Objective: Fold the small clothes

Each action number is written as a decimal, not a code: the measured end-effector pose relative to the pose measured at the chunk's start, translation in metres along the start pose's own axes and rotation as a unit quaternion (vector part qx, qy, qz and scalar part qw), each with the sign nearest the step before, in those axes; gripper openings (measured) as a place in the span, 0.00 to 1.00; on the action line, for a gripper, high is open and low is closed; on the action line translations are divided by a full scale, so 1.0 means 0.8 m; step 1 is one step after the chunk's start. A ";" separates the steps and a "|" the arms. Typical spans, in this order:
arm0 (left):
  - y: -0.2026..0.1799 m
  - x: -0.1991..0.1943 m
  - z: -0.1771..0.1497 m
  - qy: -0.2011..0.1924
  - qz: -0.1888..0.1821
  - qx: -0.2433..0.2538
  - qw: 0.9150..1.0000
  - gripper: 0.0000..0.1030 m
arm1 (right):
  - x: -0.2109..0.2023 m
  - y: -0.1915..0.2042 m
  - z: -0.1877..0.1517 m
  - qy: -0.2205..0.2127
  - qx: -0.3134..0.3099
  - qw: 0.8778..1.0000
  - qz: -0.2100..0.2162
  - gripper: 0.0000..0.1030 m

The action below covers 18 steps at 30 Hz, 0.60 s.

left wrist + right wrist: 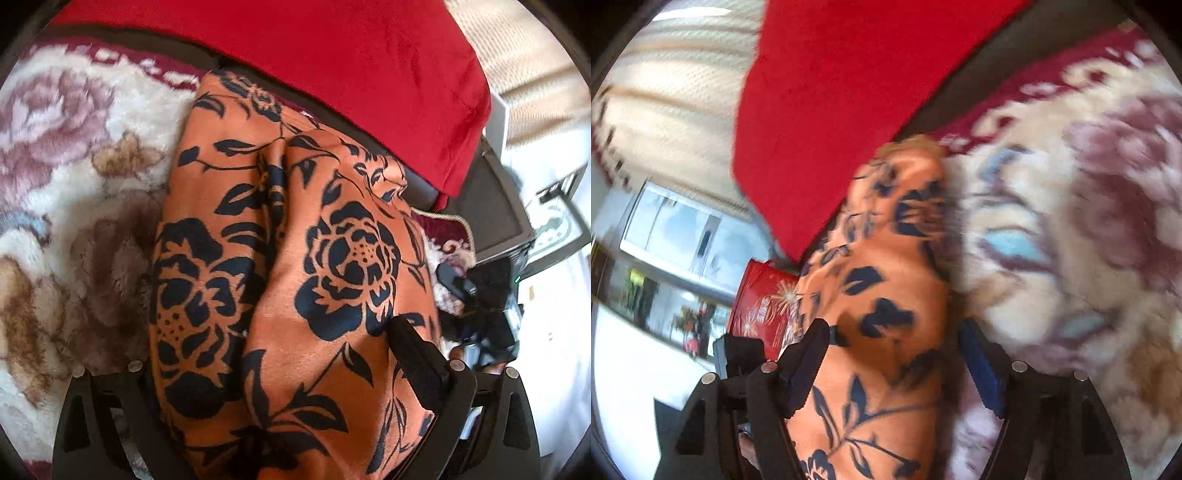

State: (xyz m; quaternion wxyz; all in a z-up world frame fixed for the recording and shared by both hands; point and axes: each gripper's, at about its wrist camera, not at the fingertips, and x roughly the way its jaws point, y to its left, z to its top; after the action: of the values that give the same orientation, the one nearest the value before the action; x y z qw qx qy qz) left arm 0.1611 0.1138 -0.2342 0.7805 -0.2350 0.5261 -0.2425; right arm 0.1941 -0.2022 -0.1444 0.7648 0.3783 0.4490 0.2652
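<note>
An orange cloth with black flower print (295, 258) lies on a fluffy floral blanket (74, 184). In the left wrist view it drapes between and over my left gripper (273, 369); the right finger (417, 362) shows, the left one is hidden under the cloth. In the right wrist view the same cloth (886, 295) runs between the two fingers of my right gripper (894, 354), whose jaws stand apart on either side of it. The view is blurred by motion.
A red velvet cover (332, 74) lies behind the cloth. The other gripper (476, 295) shows at the right of the left wrist view. A red printed box (764, 306) and a window (683, 229) are at the left of the right wrist view.
</note>
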 end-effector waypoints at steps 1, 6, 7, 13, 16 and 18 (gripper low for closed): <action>-0.004 0.000 -0.001 -0.005 0.008 0.005 1.000 0.96 | 0.005 0.002 -0.001 0.010 -0.004 1.000 0.010 0.73; -0.026 -0.002 -0.003 -0.030 0.043 0.021 0.998 0.87 | 0.031 0.028 -0.010 0.008 -0.070 0.997 -0.034 0.75; -0.033 -0.004 -0.004 -0.036 0.053 0.030 0.997 0.83 | 0.032 0.031 -0.011 0.007 -0.077 0.996 -0.038 0.74; -0.070 -0.011 -0.011 -0.068 0.107 0.074 0.989 0.61 | 0.030 0.050 -0.019 -0.013 -0.108 0.993 -0.048 0.47; -0.086 -0.013 -0.013 -0.076 0.120 0.084 0.986 0.57 | 0.019 0.059 -0.019 -0.025 -0.113 0.992 -0.044 0.41; -0.095 -0.012 -0.015 -0.081 0.127 0.093 0.984 0.55 | 0.017 0.063 -0.018 -0.030 -0.115 0.992 -0.044 0.40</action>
State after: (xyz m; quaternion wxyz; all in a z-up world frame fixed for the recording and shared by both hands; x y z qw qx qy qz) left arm 0.1364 0.0596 -0.1840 0.8637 -0.1112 0.4615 -0.1694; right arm 0.1843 -0.1587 -0.1144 0.8272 0.2755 0.4085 0.2702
